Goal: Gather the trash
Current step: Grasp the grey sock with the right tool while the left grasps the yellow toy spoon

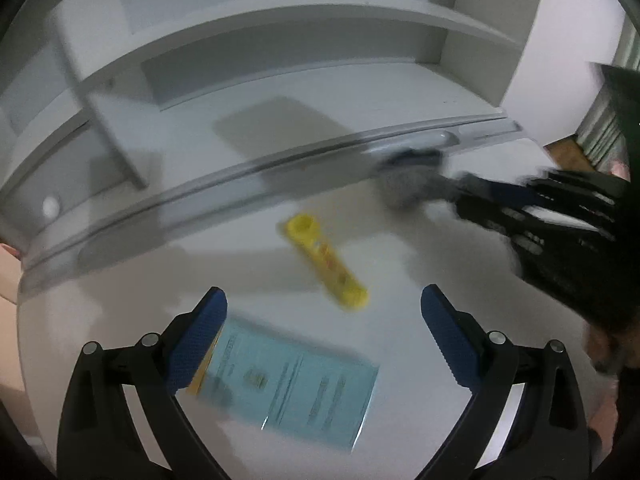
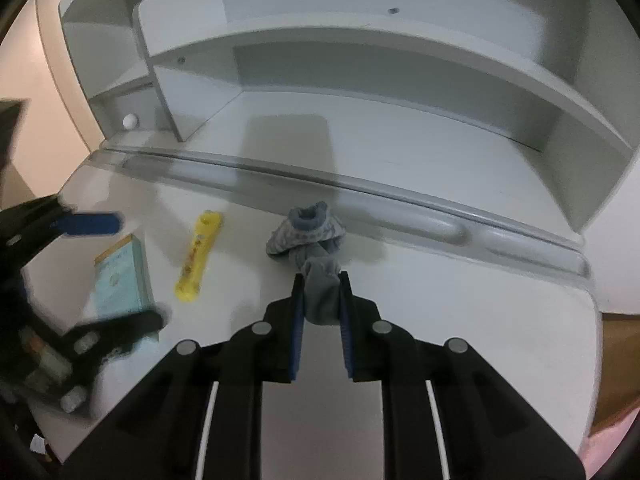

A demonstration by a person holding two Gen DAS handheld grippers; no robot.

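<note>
A crumpled grey fabric sock [image 2: 310,240] lies at the centre of the right wrist view on the white desk top [image 2: 460,320], just below the long rounded ridge [image 2: 400,204] that crosses the frame. Its lower end is pinched between the blue pads of the right gripper [image 2: 321,280], whose jaws are nearly closed on the cloth. Left of it lies a flattened yellow plastic wrapper [image 2: 198,256], and further left a pale blue rectangular paper packet [image 2: 122,280]. In the left wrist view the left gripper [image 1: 323,304] hangs with jaws wide apart and holding nothing, the packet between and below its fingers. White shelving [image 2: 360,48] fills the upper frame.
</note>
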